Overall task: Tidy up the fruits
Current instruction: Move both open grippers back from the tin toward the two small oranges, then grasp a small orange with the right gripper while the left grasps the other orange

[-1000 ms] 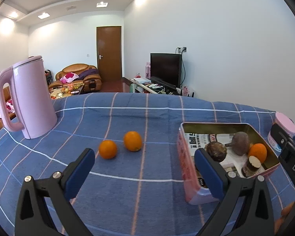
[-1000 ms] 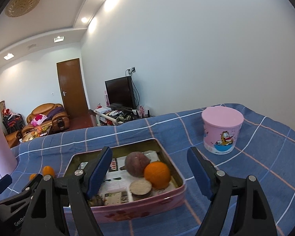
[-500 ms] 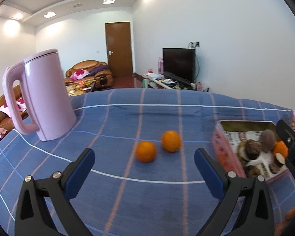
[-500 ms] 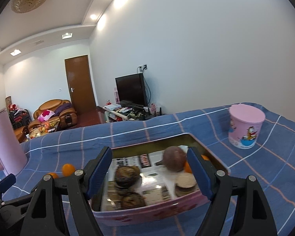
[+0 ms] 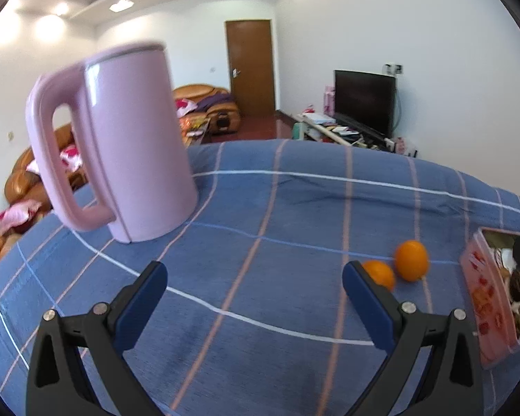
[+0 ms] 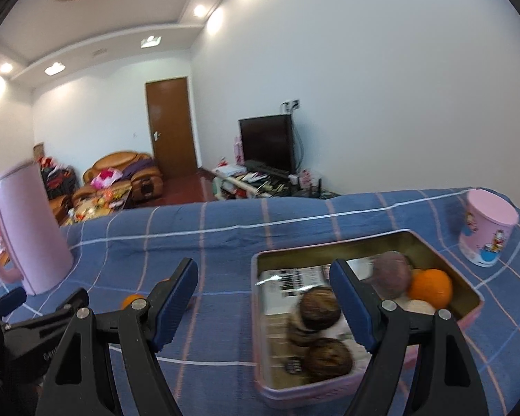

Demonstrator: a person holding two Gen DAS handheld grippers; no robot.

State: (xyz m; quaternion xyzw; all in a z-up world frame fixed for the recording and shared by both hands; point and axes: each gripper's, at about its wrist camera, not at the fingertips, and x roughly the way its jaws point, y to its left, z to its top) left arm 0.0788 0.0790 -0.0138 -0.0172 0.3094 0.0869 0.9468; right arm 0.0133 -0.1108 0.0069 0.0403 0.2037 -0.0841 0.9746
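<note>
The left tool [image 5: 254, 294], released and empty, hangs over the blue checked counter [image 5: 260, 215] with two loose oranges [image 5: 395, 268] just off its right finger, short of the pink tin [image 6: 364, 386] under the equally released right tool [image 6: 264, 295].

Bare blue cloth [image 5: 260, 294] lies open before my left tool [image 5: 253, 298]; the pink kettle [image 5: 121, 145] blocks the surface's left edge, two oranges [image 5: 410, 260] and the tin [image 6: 364, 315] the right.
</note>
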